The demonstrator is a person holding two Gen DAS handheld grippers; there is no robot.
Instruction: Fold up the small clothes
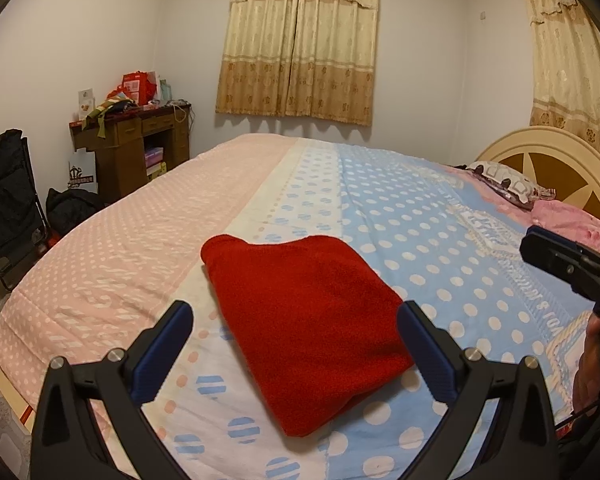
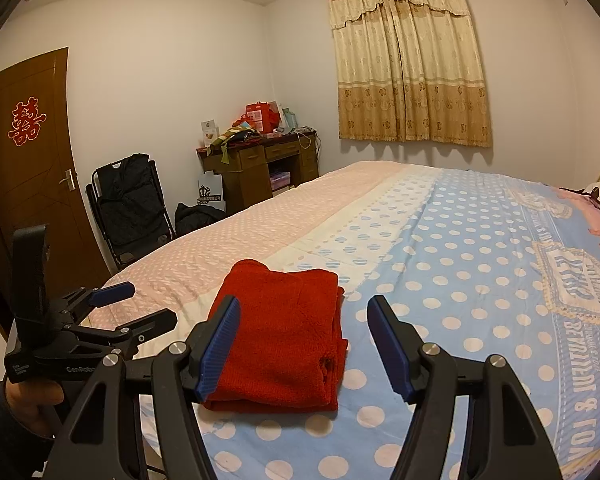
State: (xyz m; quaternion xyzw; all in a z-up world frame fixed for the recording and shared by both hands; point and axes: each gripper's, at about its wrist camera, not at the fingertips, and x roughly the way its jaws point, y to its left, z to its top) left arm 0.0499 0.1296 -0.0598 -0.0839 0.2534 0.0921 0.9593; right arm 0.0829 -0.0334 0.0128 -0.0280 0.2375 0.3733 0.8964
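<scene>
A red knitted garment lies folded into a flat rectangle on the bed's dotted cover. My left gripper hovers above its near part, jaws open wide, nothing between the blue pads. The same red garment shows in the right wrist view, with my right gripper open above its right edge and gripping nothing. The left gripper appears there at the left, held in a hand. The right gripper's body shows at the right edge of the left wrist view.
The bed cover runs pink, white and blue with dots. A headboard and pillows lie at the far right. A cluttered wooden desk, a black folding chair and a brown door stand past the bed's left side.
</scene>
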